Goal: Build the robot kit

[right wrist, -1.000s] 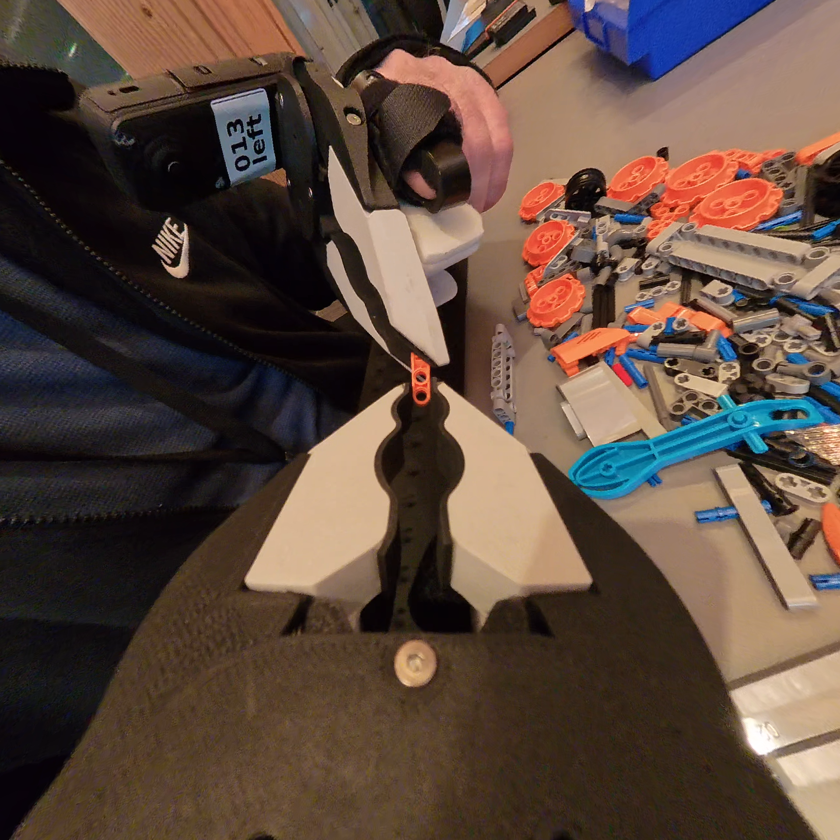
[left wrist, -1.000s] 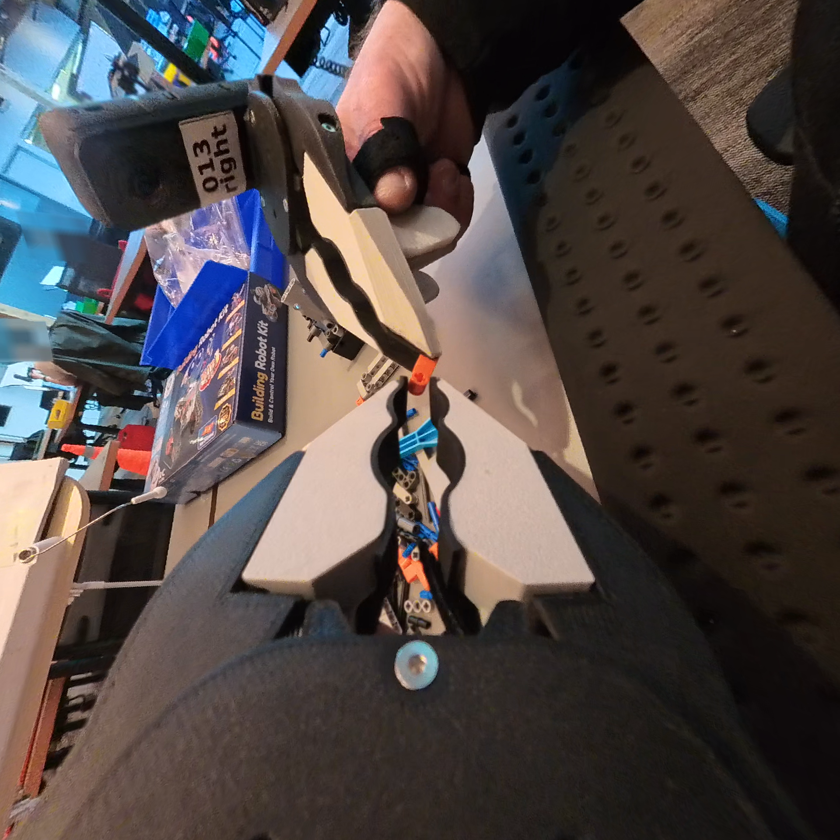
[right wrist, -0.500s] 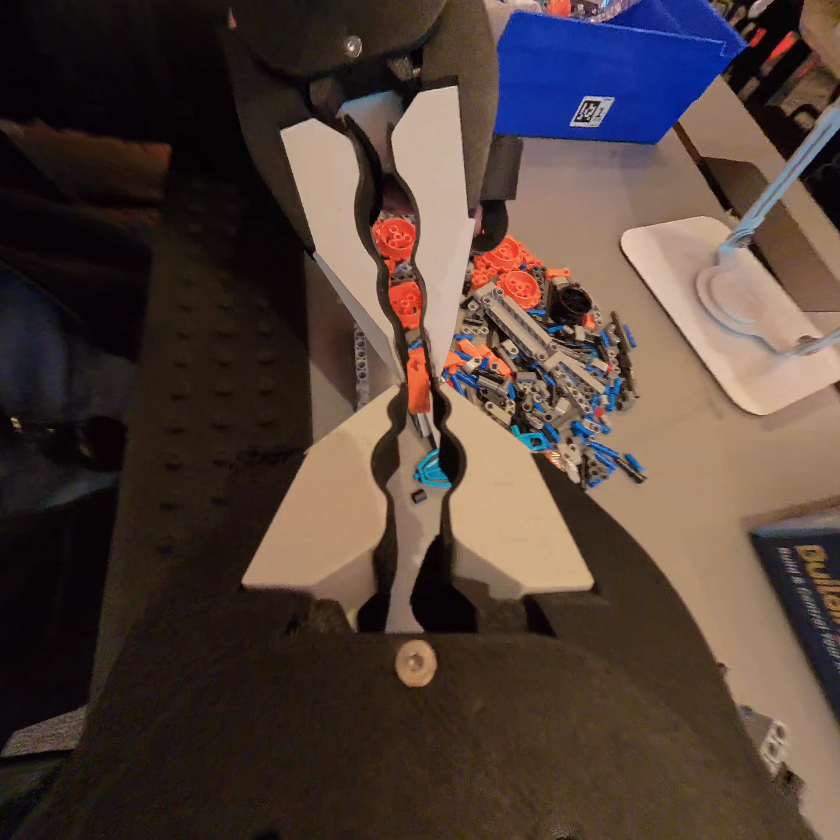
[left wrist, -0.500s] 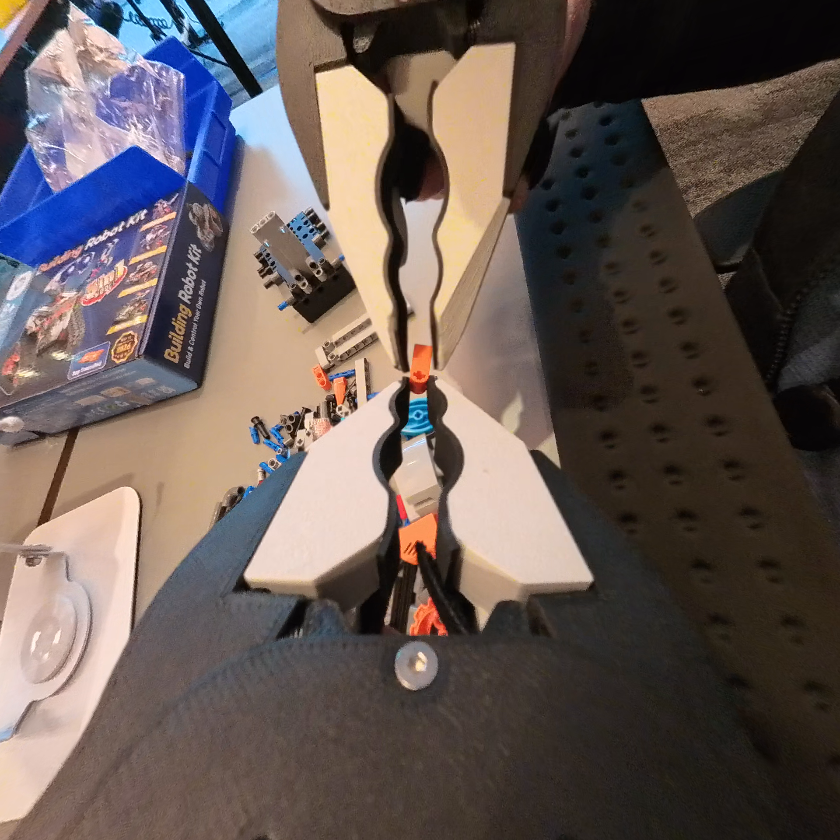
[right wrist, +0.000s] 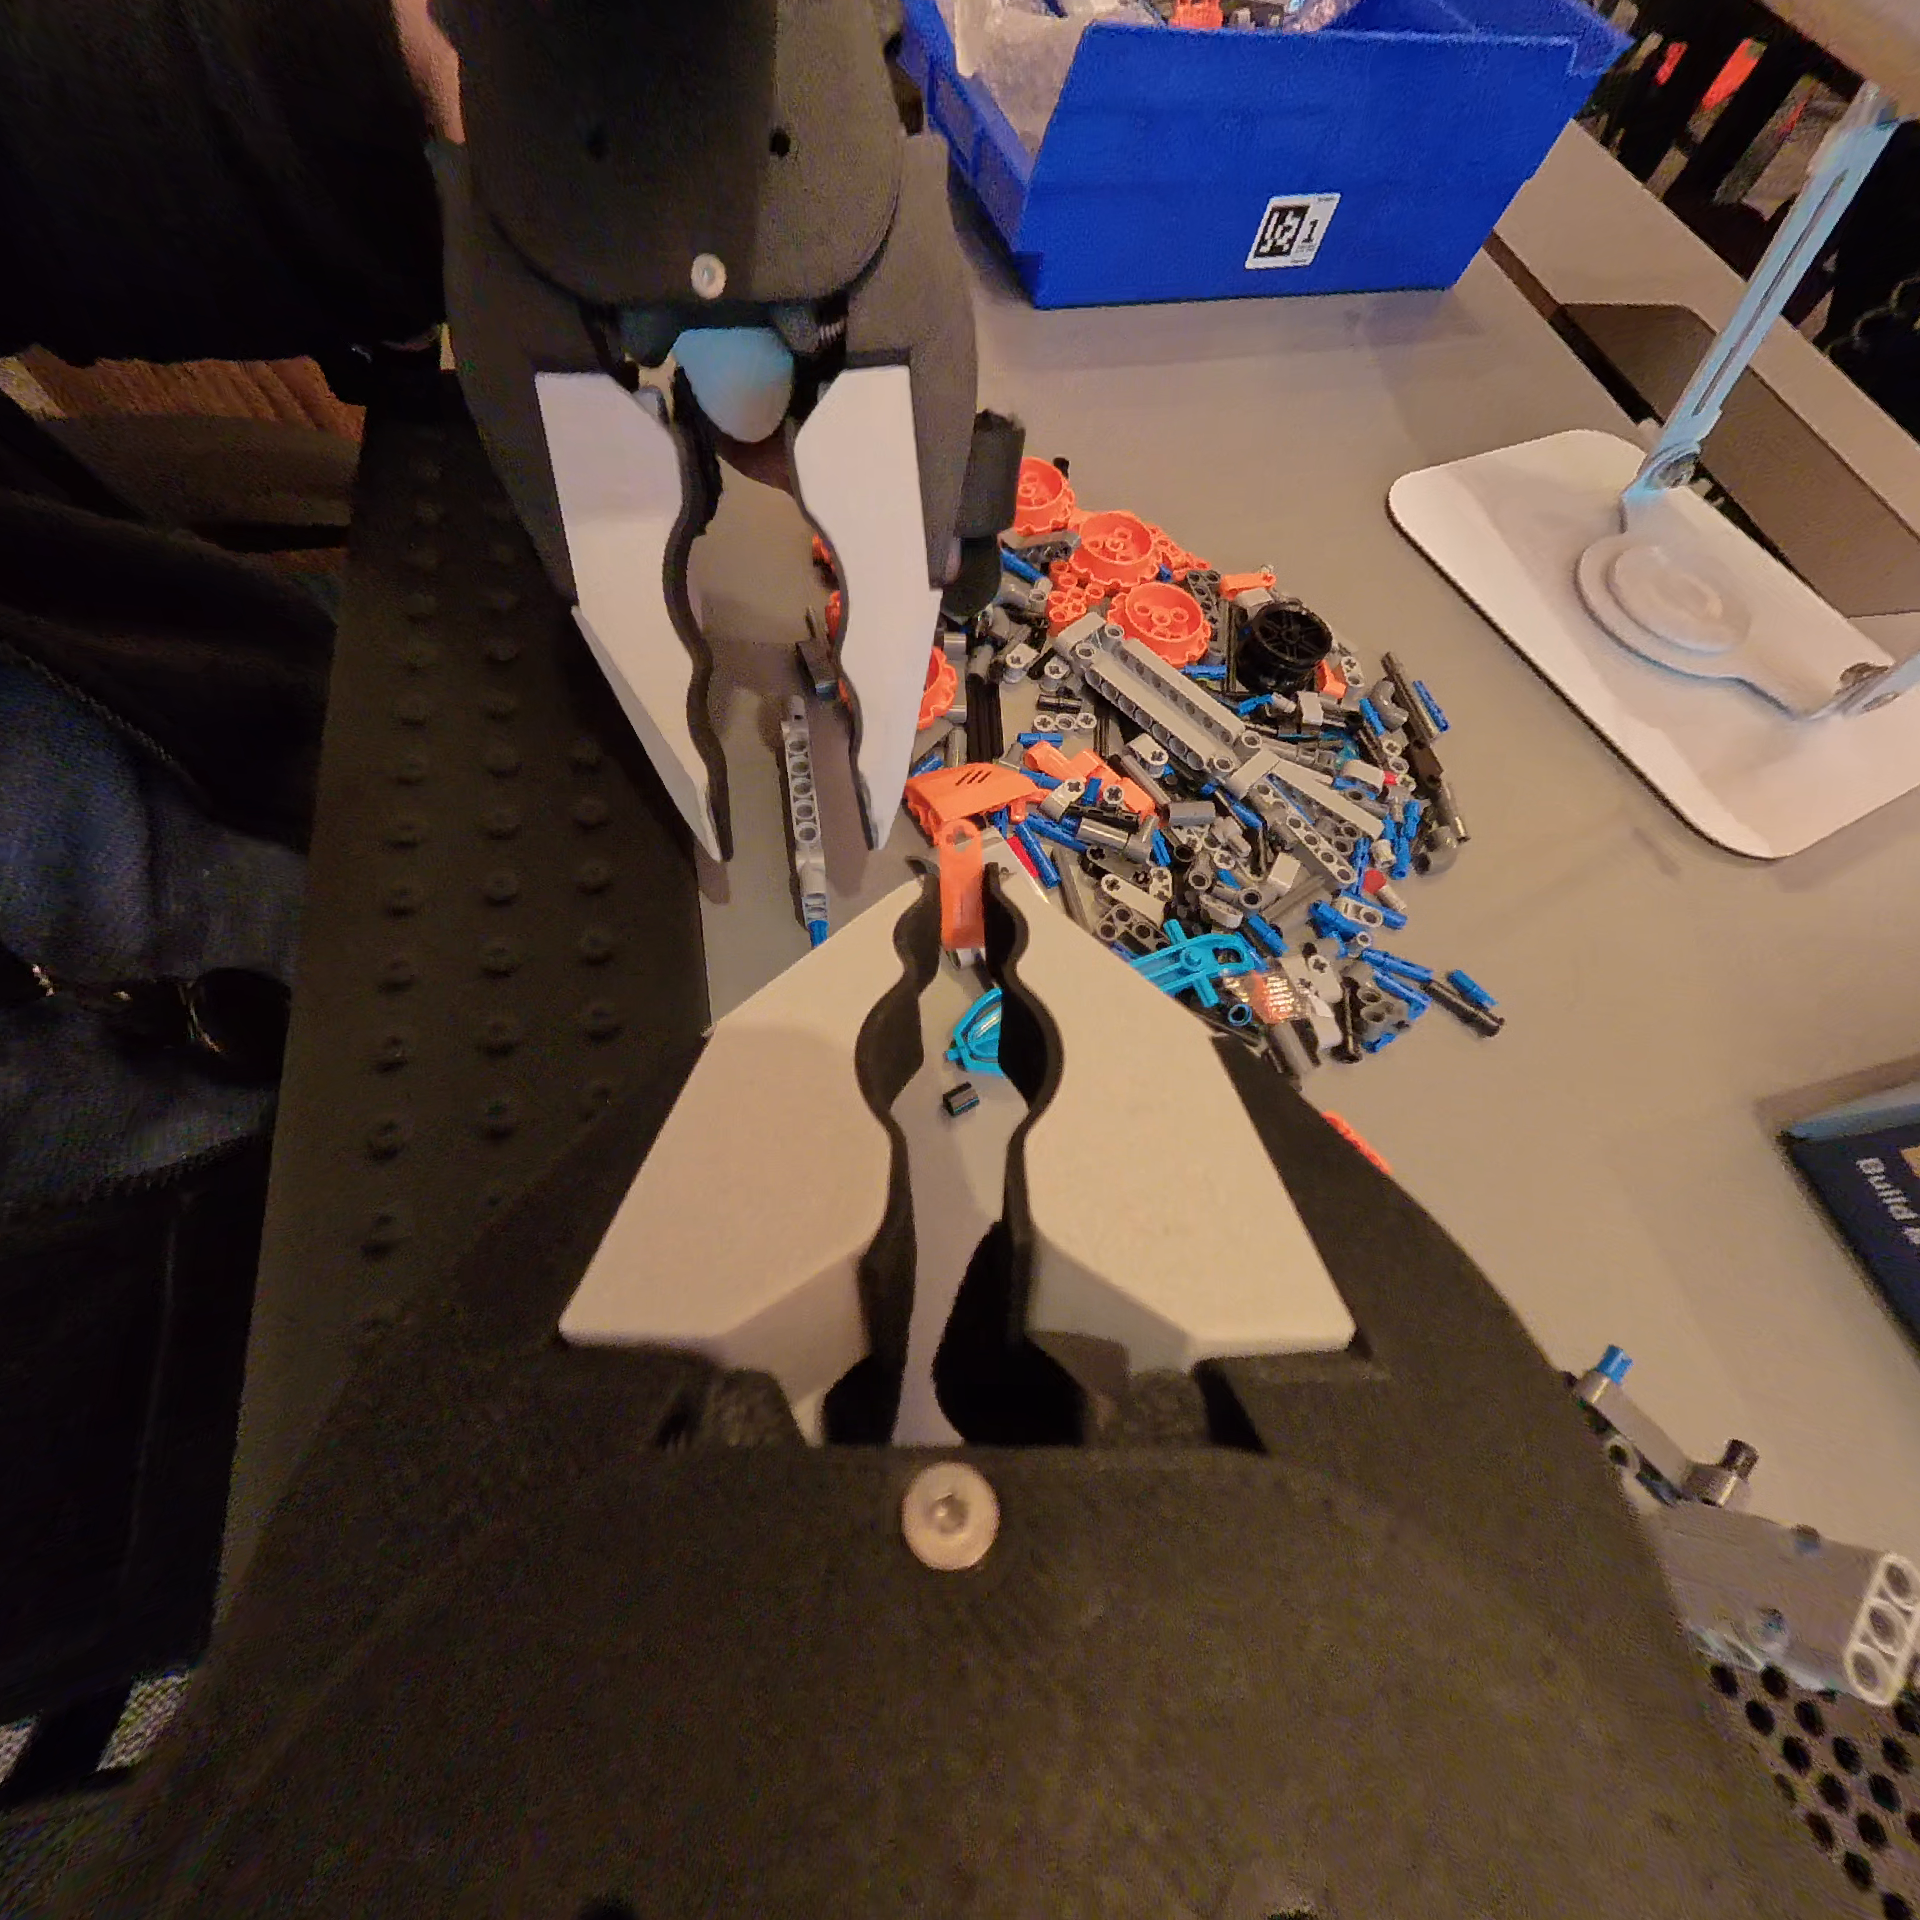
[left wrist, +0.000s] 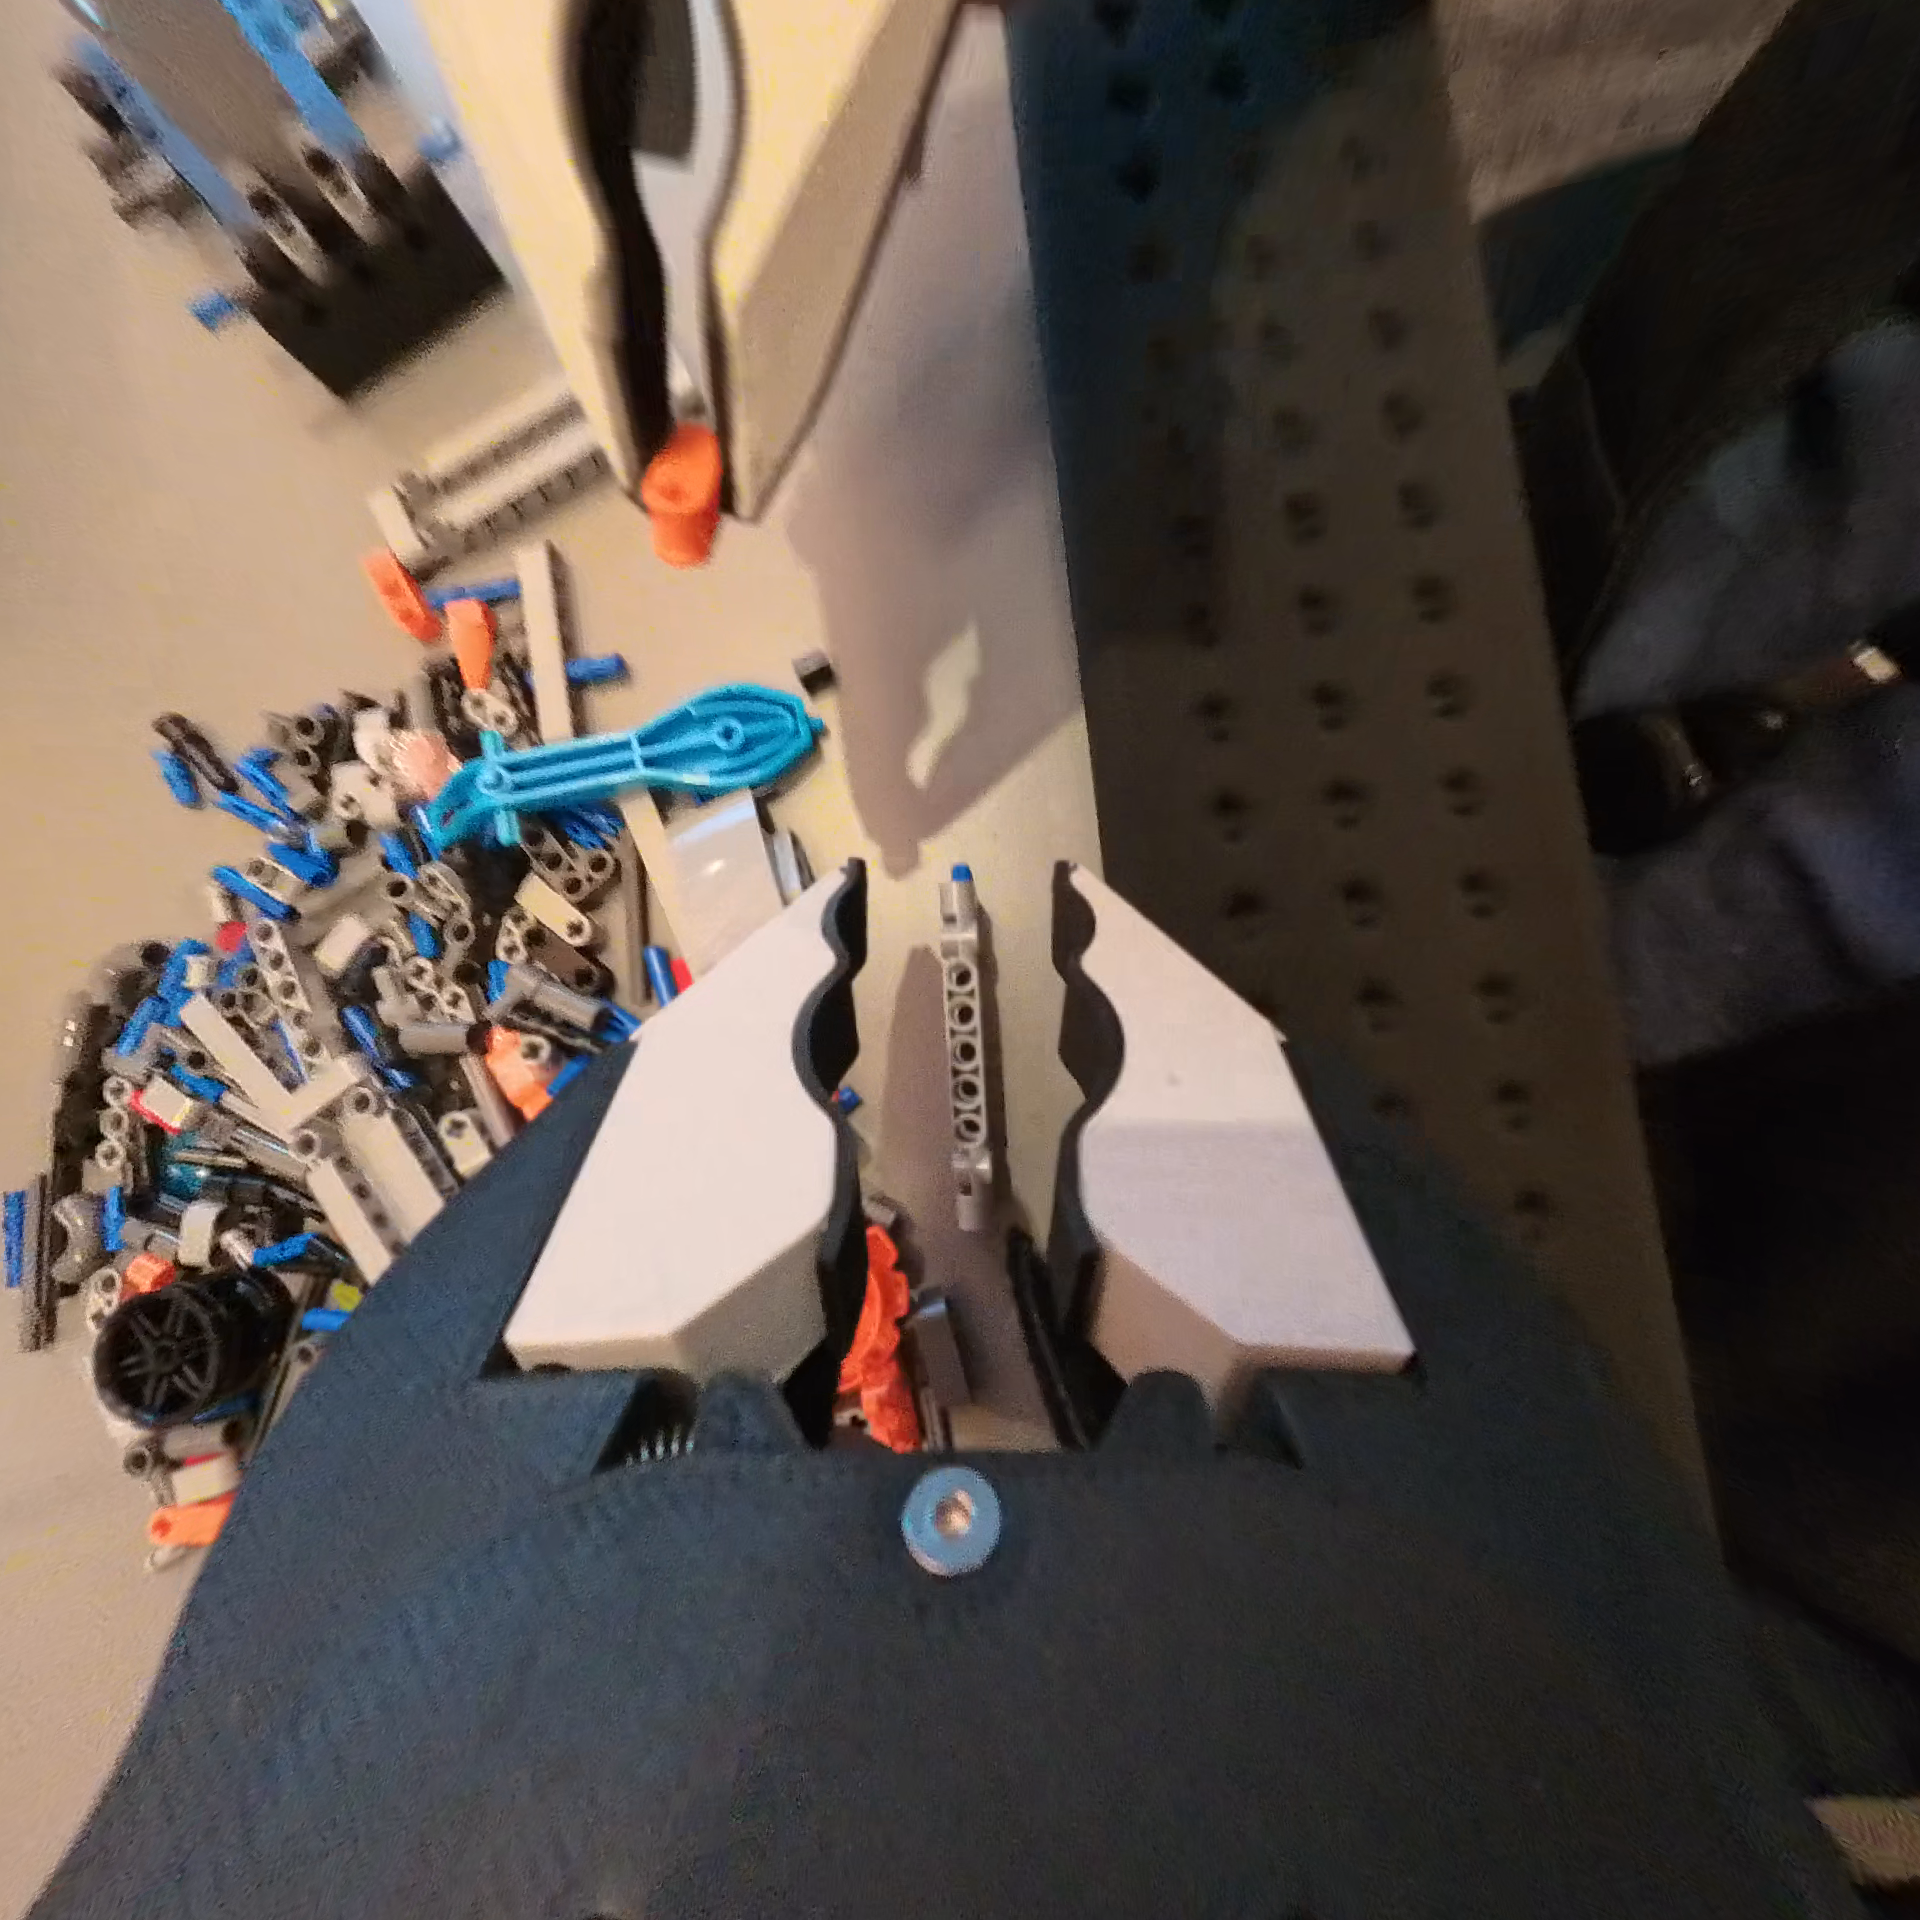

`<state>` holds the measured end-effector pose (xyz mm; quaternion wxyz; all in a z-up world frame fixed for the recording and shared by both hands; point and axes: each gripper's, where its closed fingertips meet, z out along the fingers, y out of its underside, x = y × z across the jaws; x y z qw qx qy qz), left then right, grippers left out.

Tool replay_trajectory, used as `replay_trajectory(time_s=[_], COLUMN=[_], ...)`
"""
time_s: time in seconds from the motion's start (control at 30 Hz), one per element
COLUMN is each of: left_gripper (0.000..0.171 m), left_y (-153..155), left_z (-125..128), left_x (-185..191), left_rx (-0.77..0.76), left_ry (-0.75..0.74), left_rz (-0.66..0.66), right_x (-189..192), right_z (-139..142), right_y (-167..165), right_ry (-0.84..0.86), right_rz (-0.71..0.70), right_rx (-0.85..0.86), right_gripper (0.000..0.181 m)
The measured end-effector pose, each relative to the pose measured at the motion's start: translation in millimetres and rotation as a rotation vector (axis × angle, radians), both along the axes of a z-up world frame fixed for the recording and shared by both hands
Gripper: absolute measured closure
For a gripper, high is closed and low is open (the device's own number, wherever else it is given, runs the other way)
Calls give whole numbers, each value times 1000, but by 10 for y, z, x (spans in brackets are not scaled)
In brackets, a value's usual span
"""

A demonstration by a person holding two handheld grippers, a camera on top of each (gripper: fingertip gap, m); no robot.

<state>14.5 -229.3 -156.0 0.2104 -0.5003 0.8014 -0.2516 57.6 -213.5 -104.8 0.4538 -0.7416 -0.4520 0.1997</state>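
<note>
My right gripper (right wrist: 958,881) is shut on a small orange connector piece (right wrist: 961,904) and holds it above the grey table (right wrist: 1558,1039). In the left wrist view the right gripper (left wrist: 691,494) hangs at the top with the orange piece (left wrist: 681,499) at its tips. My left gripper (left wrist: 956,883) is open and empty. It also shows in the right wrist view (right wrist: 795,836), just beyond the orange piece. A long grey beam with a blue pin (left wrist: 966,1039) lies on the table between its fingers, and also shows in the right wrist view (right wrist: 802,800).
A pile of grey, blue, black and orange building parts (right wrist: 1195,748) lies to the right, with a teal tool (left wrist: 644,769). A blue bin (right wrist: 1247,156) stands behind. A white lamp base (right wrist: 1610,623), a printed box (right wrist: 1870,1195) and a black perforated strip (right wrist: 468,831) border the area. About 7 cm separates my left fingertips from my right. From either gripper's tips it is about 35 cm to the white lamp base (right wrist: 1610,623).
My left gripper has opened and let go of the orange piece. The two grippers have drawn apart, and the right one keeps the piece.
</note>
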Motion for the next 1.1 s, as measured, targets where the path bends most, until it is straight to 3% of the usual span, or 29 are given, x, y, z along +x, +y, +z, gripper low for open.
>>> replay_trajectory(time_s=[0.1,0.27,0.37,0.47,0.7,0.87,1.1], left_gripper=[142,162,166,166,166,166,166], left_y=[33,56,102,133,148,110,98], left_z=[-211,-342,-378,-207,470,673,741], left_x=[-66,-51,-17,71,212,228,218], left_rx=[79,112,148,122,-43,-102,-132], left_ry=[94,132,117,2,-360,-450,-490], left_rz=[-10,-15,0,30,51,33,20], right_x=[-17,-28,-28,-34,-80,-163,-158], right_z=[-63,-100,-93,-17,195,274,318], right_y=[-5,-20,-22,-31,-59,-96,-97], right_ry=[3,21,50,110,220,258,279], right_rz=[5,12,13,23,67,114,118], right_rx=[-13,-30,-40,-50,-49,-42,-30], right_gripper=[175,175,175,175,175,175,175])
